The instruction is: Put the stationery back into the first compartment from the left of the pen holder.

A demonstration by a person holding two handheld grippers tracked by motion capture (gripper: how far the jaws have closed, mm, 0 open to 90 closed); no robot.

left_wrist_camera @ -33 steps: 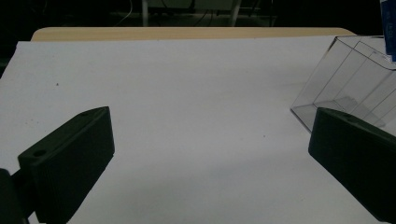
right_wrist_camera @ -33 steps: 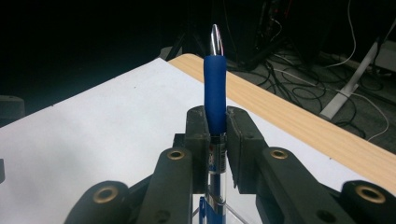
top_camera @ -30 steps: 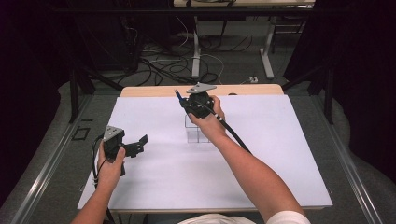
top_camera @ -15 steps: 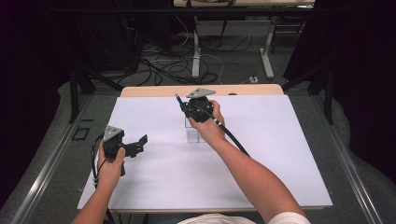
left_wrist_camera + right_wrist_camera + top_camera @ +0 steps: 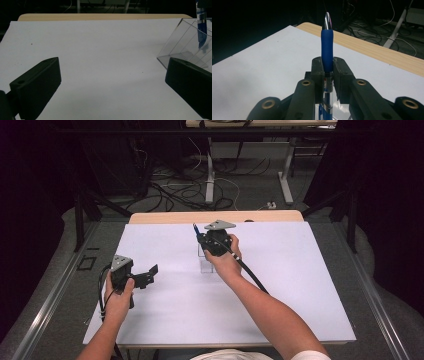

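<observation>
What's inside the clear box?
A blue pen reaches into the clear box, held by the right hand-held gripper. In the high view the hand covers the box.

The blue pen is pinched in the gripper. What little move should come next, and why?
Probably lower the pen a little further into the clear box. The right gripper is shut on the pen and holds it upright over the box, with the pen's lower end showing inside the clear walls. The left gripper waits open beside the box.
</observation>
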